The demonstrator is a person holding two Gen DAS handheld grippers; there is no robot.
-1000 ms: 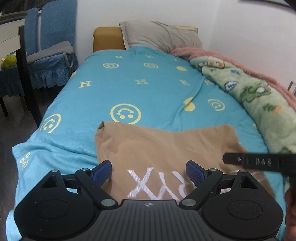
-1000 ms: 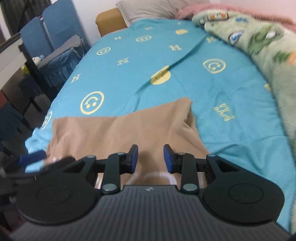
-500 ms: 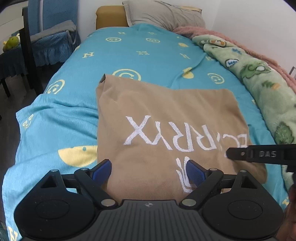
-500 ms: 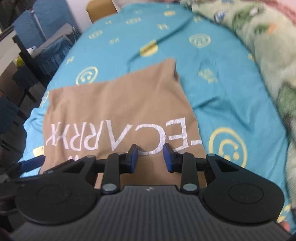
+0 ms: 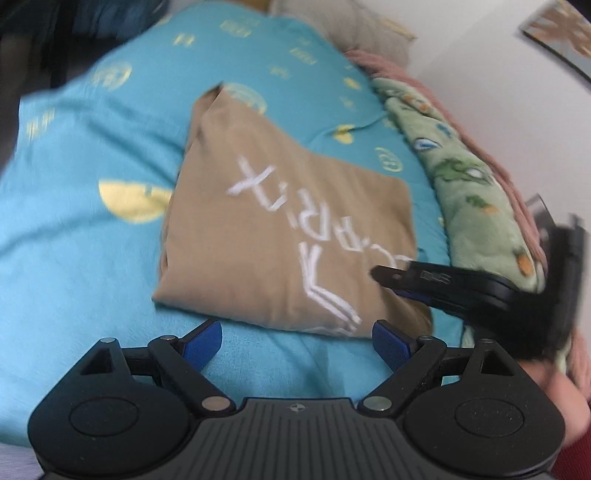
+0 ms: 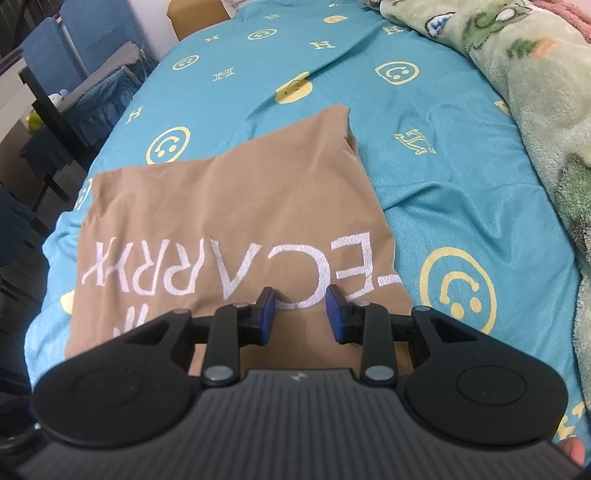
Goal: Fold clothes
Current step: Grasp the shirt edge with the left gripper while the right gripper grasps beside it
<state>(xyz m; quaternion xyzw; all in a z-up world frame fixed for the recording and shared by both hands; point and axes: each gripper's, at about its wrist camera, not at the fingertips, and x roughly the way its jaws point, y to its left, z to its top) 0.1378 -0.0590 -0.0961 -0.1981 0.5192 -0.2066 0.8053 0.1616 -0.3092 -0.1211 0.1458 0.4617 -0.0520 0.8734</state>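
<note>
A folded tan garment (image 5: 280,221) with white embroidered letters lies flat on the turquoise bedsheet (image 5: 92,258); it also shows in the right wrist view (image 6: 229,221). My left gripper (image 5: 297,343) is wide open and empty, just short of the garment's near edge. My right gripper (image 6: 300,314) is partly open and empty, hovering over the garment's near right part by the lettering. The right gripper also shows from the side in the left wrist view (image 5: 443,284), above the garment's right corner.
A green plush blanket (image 6: 535,92) with a pink one behind it runs along the bed's right side by the wall. A grey pillow (image 5: 369,33) lies at the head. Blue-covered chairs (image 6: 92,74) and a dark table stand left of the bed.
Both grippers pulled back toward the foot of the bed. The left gripper came off the garment and tilted, now over bare sheet. The garment lies unchanged.
</note>
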